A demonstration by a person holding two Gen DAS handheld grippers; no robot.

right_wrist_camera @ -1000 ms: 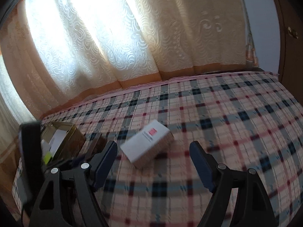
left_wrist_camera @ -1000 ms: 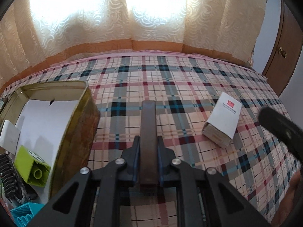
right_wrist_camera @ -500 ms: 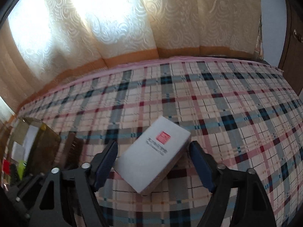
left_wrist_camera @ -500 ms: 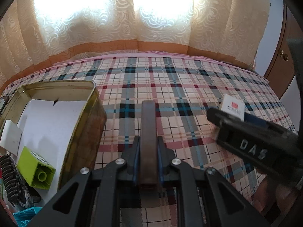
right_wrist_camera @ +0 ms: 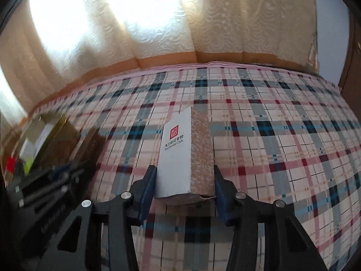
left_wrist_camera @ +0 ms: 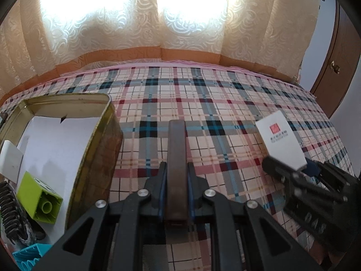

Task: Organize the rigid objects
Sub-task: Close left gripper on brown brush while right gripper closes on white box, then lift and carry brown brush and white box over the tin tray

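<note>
My left gripper (left_wrist_camera: 177, 171) is shut on a dark brown flat bar (left_wrist_camera: 177, 158) that sticks forward over the plaid bed cover. My right gripper (right_wrist_camera: 183, 176) is shut on a white box with a red seal logo (right_wrist_camera: 178, 153), held off the cover; the box also shows in the left wrist view (left_wrist_camera: 282, 141), with the right gripper (left_wrist_camera: 291, 169) below it. An open gold tin (left_wrist_camera: 99, 135) stands at the left; it also shows, blurred, in the right wrist view (right_wrist_camera: 54, 133). It holds a lime green block (left_wrist_camera: 38, 199), a white piece (left_wrist_camera: 10, 159) and a black ribbed item (left_wrist_camera: 11, 212).
The plaid bed cover (left_wrist_camera: 203, 103) spreads to the curtains (left_wrist_camera: 135, 33) at the back. A wooden door with a knob (left_wrist_camera: 334, 65) is at the far right. A teal ribbed piece (left_wrist_camera: 27, 257) lies at the bottom left corner.
My right gripper closed on the white box and lifted it, turning it lengthwise between the fingers. The left gripper kept its hold on the brown bar and barely moved.
</note>
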